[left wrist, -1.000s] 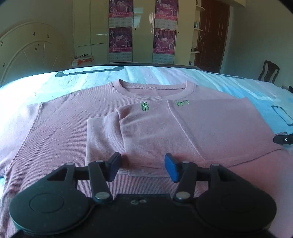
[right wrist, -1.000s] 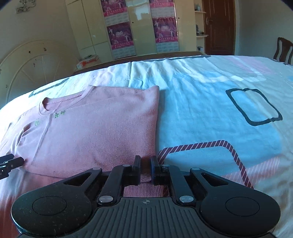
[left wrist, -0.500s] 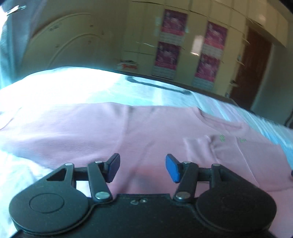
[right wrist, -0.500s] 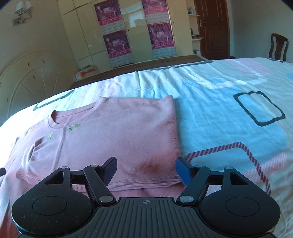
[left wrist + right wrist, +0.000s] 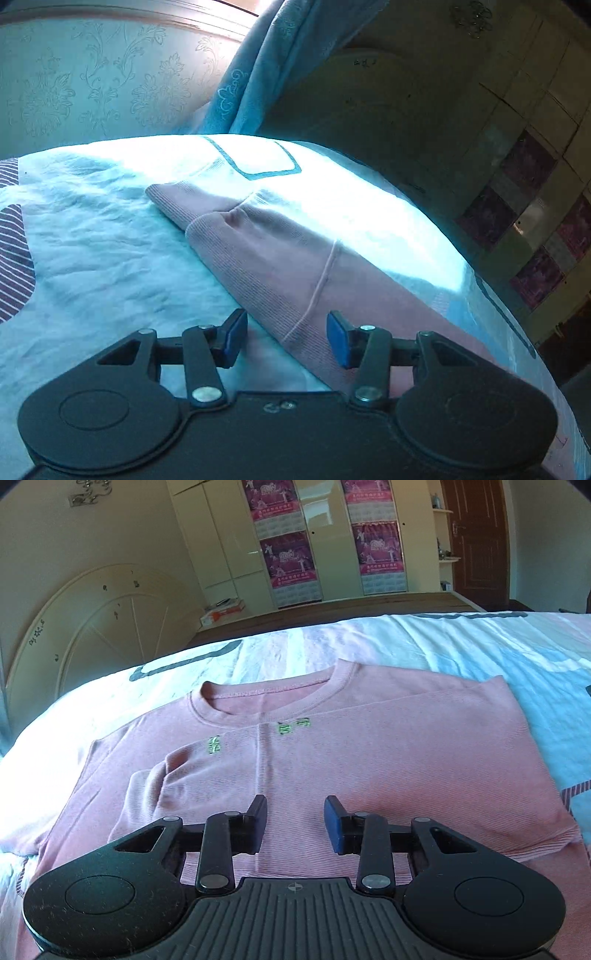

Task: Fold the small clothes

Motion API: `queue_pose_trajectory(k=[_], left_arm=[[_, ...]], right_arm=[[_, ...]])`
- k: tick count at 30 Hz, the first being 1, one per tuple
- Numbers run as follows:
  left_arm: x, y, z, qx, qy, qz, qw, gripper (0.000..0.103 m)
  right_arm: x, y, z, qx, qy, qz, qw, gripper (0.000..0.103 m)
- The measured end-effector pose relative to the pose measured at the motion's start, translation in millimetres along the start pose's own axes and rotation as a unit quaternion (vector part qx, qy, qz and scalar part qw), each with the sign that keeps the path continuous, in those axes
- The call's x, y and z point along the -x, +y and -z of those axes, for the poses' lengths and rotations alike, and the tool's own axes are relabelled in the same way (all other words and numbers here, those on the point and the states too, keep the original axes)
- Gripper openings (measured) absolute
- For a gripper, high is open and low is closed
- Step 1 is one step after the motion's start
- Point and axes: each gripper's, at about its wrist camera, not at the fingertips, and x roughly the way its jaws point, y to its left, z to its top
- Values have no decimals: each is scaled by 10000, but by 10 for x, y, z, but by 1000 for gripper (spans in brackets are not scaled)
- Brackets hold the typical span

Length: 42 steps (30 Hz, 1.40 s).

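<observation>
Sunlit bed (image 5: 92, 258) carries the pink sweater (image 5: 369, 760), one side folded in. Its unfolded sleeve (image 5: 258, 236) runs ahead of the left tool (image 5: 286, 334), the nearer one, jaws closing, empty. Right tool (image 5: 294, 821) hovers likewise, empty.

Left tongs (image 5: 286, 336): tilted downward, rolled to one side, blue pads parted, jaws just closing somewhat, nothing clamped between them. Right tongs (image 5: 295, 823): tilted downward, level roll, pads parted with clear gap, jaws just closing from wider spread, nothing gripped.
</observation>
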Motion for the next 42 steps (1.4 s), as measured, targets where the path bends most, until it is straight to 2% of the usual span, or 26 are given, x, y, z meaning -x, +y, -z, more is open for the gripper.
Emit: queue_pose_trajectory(k=[3,7,10,13,15,16,17,18,19,21,24,26,29,33,37,41,42], left_arm=[[-84,253,-128,357,-46,11,9994,43],[-245,595,-314,1012,-203,327,9941,38],[-333,723,-392,1327,-257,527,9894,39],[-374,797,-428,1661,-301,639,9836,40],[-365,875,-423,2068,-355,814,9743,41],[-361,928,-411,2280,-382,909,9687,37],[-350,954,-405,2370,-380,901,9666,16],[-361,943,-423,2221,-288,672,9723,10],[-336,872,-443,1873,-262,514,9806,9],[-203,650,-453,1234,-407,482,9904,9],[3,132,-367,262,-418,934,9944,9],[100,-266,-231,-289,-304,1227,9916,9],[258,-867,92,-924,-117,1677,9814,9],[417,-1699,677,-1903,186,2108,9587,9],[450,-2332,1261,-2503,584,2301,9386,9],[349,-2808,1818,-3003,994,2275,9210,9],[281,-2906,1942,-3178,1151,2264,9135,9]], right_arm=[[-67,123,-33,23,10,5,10000,35],[-119,212,-80,32,14,59,10000,35],[-150,222,-99,-12,27,119,9999,35],[-193,160,-110,-244,67,178,9995,35],[-211,88,-114,-466,80,281,9985,35],[-218,34,-115,-601,85,350,9975,35],[-229,-5,-115,-694,101,407,9967,35],[-236,-47,-115,-778,134,464,9958,35],[-244,-74,-114,-817,165,508,9952,35],[-228,-108,-105,-831,153,525,9950,35],[-197,-119,-87,-800,110,520,9954,35],[-189,-130,-74,-832,102,497,9952,35],[-157,-141,-61,-853,81,432,9954,35],[-52,-158,-45,-802,40,301,9963,35],[89,-229,-41,-901,-73,292,9955,35],[180,-338,-21,-1104,-97,238,9936,35],[198,-377,-17,-1180,-86,185,9928,35]])
